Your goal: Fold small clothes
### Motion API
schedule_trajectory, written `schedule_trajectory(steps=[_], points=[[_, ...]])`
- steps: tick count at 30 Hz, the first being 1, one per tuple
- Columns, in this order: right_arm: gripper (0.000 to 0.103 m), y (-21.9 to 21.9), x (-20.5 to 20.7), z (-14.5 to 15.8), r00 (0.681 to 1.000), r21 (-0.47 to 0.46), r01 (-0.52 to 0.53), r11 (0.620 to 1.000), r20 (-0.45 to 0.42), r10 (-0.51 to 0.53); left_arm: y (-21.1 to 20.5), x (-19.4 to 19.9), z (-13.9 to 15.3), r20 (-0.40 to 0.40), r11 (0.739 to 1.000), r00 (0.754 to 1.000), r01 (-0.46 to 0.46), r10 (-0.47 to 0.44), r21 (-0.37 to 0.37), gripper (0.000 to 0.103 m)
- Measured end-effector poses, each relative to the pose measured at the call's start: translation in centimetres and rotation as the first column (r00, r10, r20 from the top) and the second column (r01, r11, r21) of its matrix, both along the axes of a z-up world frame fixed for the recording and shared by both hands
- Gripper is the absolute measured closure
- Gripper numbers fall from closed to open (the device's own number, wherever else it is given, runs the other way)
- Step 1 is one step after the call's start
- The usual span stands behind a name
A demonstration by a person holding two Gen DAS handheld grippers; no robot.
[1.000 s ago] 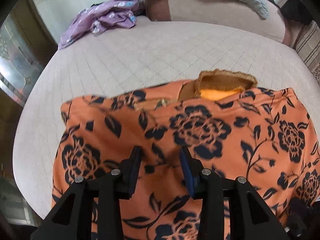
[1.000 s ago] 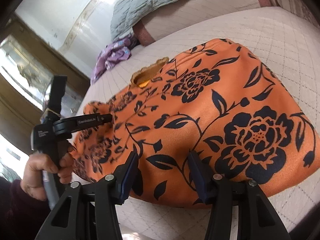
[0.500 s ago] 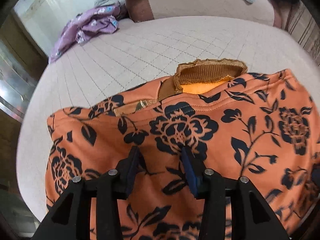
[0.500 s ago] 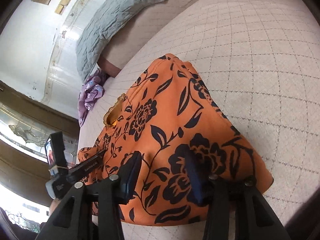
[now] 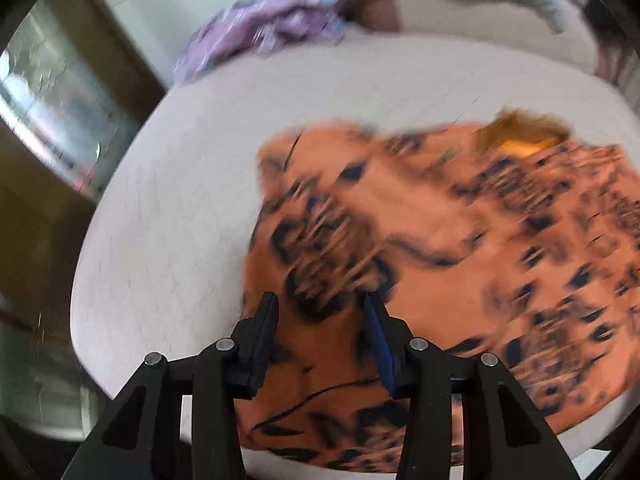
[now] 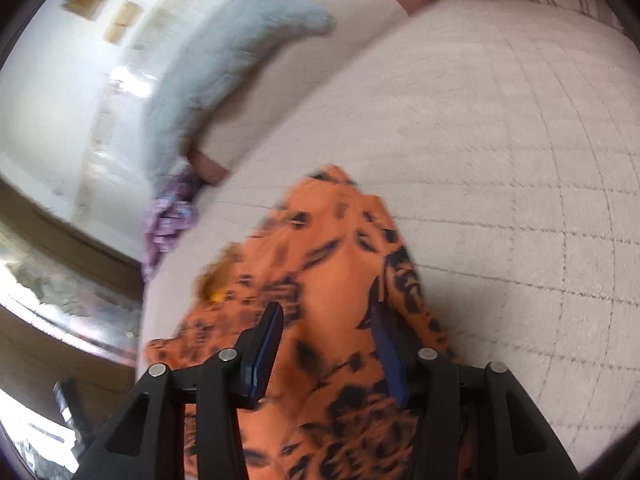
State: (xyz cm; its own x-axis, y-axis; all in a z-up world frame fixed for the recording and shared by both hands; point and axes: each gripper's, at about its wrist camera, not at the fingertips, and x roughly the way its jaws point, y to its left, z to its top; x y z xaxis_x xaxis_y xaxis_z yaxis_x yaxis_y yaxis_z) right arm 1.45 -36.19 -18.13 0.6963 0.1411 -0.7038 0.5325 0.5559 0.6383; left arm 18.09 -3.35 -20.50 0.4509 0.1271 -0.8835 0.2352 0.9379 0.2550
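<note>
Quilted bed [image 6: 500, 160] carries the orange top [image 5: 460, 260], now blurred and swung right of the left gripper [image 5: 320, 328], while the right gripper [image 6: 326, 344] hovers over it, both pairs of fingers released, suggesting repositioning for another fold.

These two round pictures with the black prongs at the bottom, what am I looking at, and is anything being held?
A person holds a two-finger gripper tool in each hand, each carrying a wide-angle camera that looks along its fingers. One picture comes from the left gripper, the other from the right gripper. Both stand open over an orange flowered garment lying on a quilted bed cover; neither visibly pinches it. A purple garment and a grey pillow lie at the far end. Both pictures are blurred.
</note>
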Motion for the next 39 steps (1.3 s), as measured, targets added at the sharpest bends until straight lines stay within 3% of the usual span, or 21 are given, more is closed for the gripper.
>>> schedule_trajectory(steps=[2,6,11,14,16,23,29,34,39], points=[[0.055,-0.2,-0.3,-0.1,1.0,0.023,0.012,1.0,0.026,-0.012,1.0,0.0,-0.8,0.006,0.999,1.0,-0.008,0.008,-0.044,0.049],[0.055,0.0,-0.7,0.0,0.999,0.016,0.006,1.0,0.045,-0.007,0.7,-0.7,-0.6,0.025,1.0,1.0,-0.003,0.003,-0.007,0.048],[0.055,0.3,-3.2,1.9,0.995,-0.024,0.023,0.999,0.098,-0.02,0.9,-2.4,1.2,0.027,0.997,0.999,-0.031,0.033,-0.075,0.049],[0.045,-0.2,-6.0,3.5,0.988,-0.025,0.094,0.995,0.128,-0.09,1.5,-3.9,1.9,0.053,0.995,0.998,-0.028,0.033,-0.092,0.049],[0.041,-0.6,-7.8,4.3,0.98,-0.022,0.137,0.99,0.146,-0.132,1.8,-5.0,2.1,0.064,0.996,0.998,-0.024,0.029,-0.088,0.049],[0.041,0.3,-11.8,4.5,0.979,0.009,0.166,0.986,0.117,-0.166,1.8,-5.9,1.3,0.07,0.999,0.998,0.005,-0.001,-0.053,0.047],[0.041,2.7,-13.9,2.6,0.986,0.15,0.137,0.979,0.078,-0.15,1.3,-4.9,-0.2,0.064,1.0,0.998,0.009,-0.009,-0.011,0.038],[0.041,3.7,-12.5,0.6,0.99,0.182,0.131,0.975,0.024,-0.138,2.3,-4.3,0.6,0.04,0.997,0.999,-0.011,0.013,-0.074,0.037],[0.039,3.5,-11.9,-1.5,0.986,0.236,0.166,0.958,-0.009,-0.169,4.0,-4.1,2.6,0.091,0.991,0.995,-0.029,0.041,-0.127,0.037]])
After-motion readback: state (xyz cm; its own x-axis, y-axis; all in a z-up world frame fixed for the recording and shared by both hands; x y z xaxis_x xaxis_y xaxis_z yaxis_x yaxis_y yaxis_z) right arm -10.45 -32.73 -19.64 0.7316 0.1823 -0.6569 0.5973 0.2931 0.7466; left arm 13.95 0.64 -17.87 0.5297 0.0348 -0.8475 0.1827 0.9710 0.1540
